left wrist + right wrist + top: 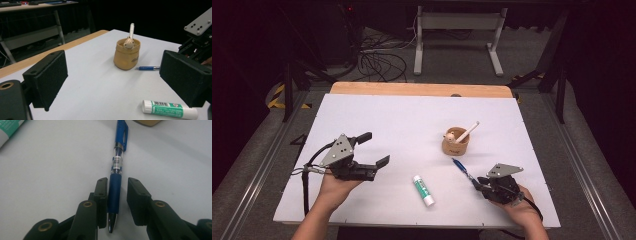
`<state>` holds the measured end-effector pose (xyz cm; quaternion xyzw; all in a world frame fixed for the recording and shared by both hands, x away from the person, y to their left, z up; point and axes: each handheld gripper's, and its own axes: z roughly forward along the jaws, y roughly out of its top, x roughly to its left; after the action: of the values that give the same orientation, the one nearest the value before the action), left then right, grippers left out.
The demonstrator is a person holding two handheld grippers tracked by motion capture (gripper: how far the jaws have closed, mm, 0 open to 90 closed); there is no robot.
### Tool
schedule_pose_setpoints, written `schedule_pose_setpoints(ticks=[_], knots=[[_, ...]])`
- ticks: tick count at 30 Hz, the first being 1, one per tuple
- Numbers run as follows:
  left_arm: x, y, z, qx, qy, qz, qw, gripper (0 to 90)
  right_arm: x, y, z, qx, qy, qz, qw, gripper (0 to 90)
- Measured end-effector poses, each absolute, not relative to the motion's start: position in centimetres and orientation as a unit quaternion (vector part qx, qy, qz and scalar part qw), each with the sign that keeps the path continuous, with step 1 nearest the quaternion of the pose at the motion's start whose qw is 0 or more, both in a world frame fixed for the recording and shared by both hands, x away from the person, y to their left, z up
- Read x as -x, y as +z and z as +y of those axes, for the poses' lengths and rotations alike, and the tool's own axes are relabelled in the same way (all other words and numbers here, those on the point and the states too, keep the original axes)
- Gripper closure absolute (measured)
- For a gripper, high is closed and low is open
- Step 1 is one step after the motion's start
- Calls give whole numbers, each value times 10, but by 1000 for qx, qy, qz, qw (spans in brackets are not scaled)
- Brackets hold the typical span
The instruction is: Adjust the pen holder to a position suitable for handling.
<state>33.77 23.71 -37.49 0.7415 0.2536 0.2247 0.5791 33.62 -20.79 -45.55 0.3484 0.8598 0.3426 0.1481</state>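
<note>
A white table [377, 115] carries everything, with a wooden strip along its far edge. At the near left, the left gripper [373, 149] hovers over bare surface with its jaws spread wide, released and holding nothing. At the near right, the right gripper [475, 183] rests low on the table, its jaws set on either side of the blue pen [117, 170]; one jaw touches the pen's dark grip, the other stands just apart, so it is not clenched. Right of centre sits a tan wooden cup [455, 142] with a pale stick leaning out of it. A green-and-white glue stick [423, 189] lies near the front edge, between the grippers. The pen lies between cup and right gripper, tip toward the gripper.
</note>
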Motion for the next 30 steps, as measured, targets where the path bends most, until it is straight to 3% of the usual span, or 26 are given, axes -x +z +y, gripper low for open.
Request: schedule_pose_setpoints(ticks=[30], knots=[[-337,-375,236,-742,224,252,579,92,-335,-456,-210,-353,346,857,144,775]])
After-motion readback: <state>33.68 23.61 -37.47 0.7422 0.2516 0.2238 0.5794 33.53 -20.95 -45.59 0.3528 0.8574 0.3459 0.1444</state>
